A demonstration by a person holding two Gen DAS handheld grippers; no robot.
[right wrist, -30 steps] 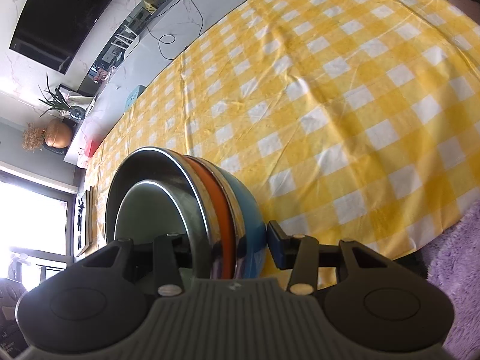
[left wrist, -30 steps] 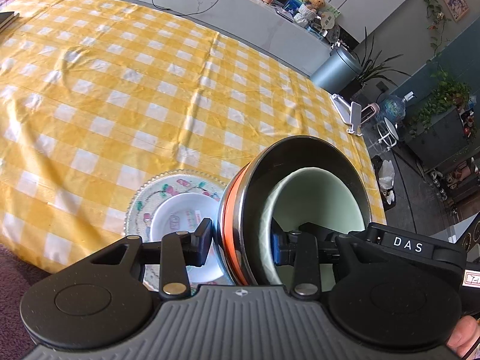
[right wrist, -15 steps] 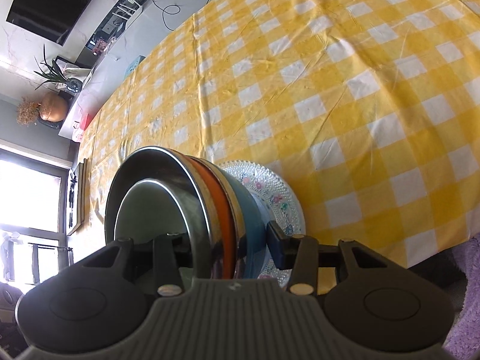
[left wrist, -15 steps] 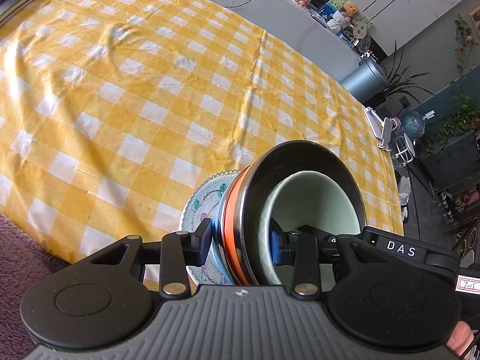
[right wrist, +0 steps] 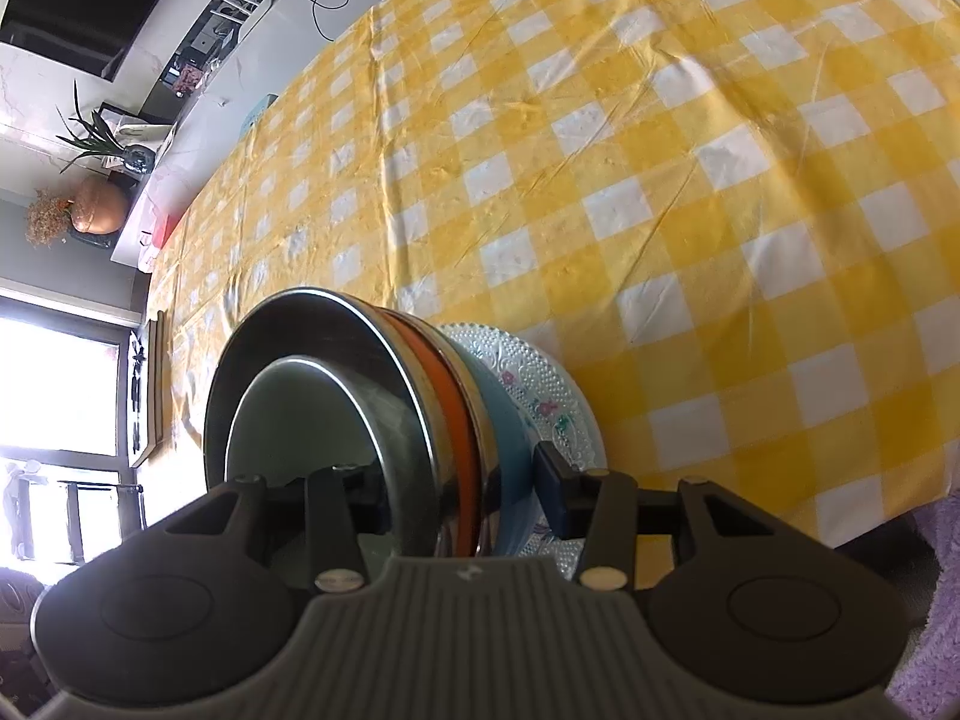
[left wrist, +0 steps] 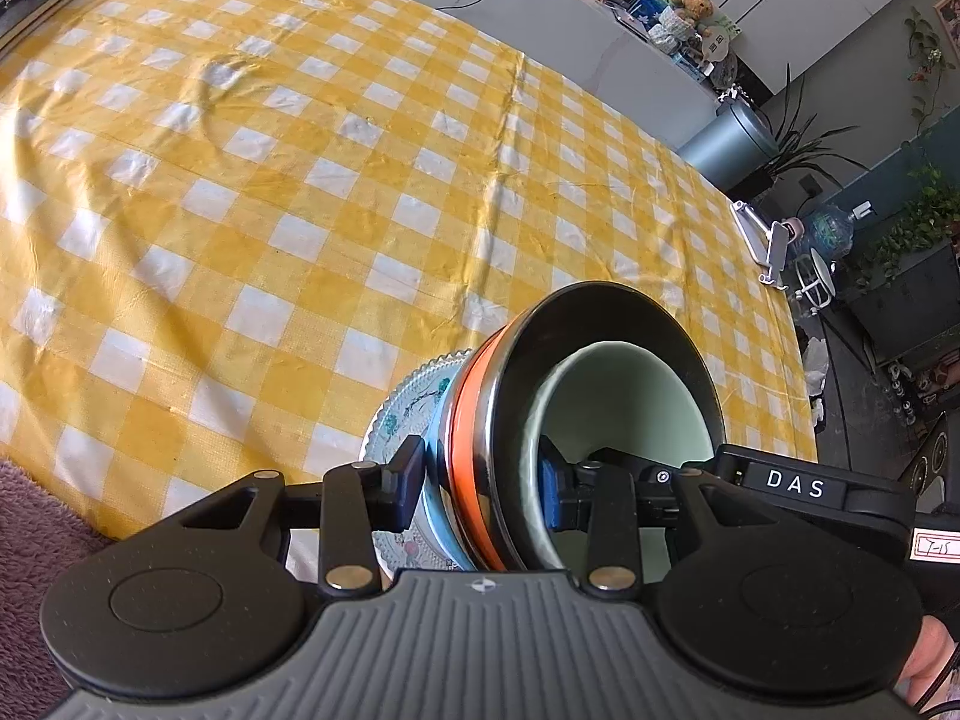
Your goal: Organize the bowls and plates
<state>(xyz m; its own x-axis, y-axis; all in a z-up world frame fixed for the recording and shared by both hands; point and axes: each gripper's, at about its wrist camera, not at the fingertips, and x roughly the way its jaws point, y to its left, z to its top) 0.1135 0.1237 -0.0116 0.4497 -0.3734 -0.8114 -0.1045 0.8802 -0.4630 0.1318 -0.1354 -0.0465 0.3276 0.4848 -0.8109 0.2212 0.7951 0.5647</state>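
A nested stack of bowls (left wrist: 480,450) shows in both views: a pale green bowl (left wrist: 624,396) inside a steel bowl, then an orange one, then a blue one (right wrist: 510,456). My left gripper (left wrist: 483,483) is shut on one side of the stack's rim. My right gripper (right wrist: 462,489) is shut on the opposite side of the stack (right wrist: 420,408). A floral glass plate (left wrist: 408,414) lies on the yellow checked tablecloth just under the stack; it also shows in the right wrist view (right wrist: 540,384). Whether the blue bowl touches the plate is hidden.
The yellow checked table (left wrist: 300,180) stretches away from the plate. Its near edge (right wrist: 870,516) runs close by, with a purple rug (left wrist: 30,528) below. A dark tray (left wrist: 36,0) lies at the far left corner. A grey bin (left wrist: 726,144) stands beyond the table.
Both grippers have carried the bowl stack toward the floral plate and lowered it. The plate was beside the stack before and now sits directly beneath it.
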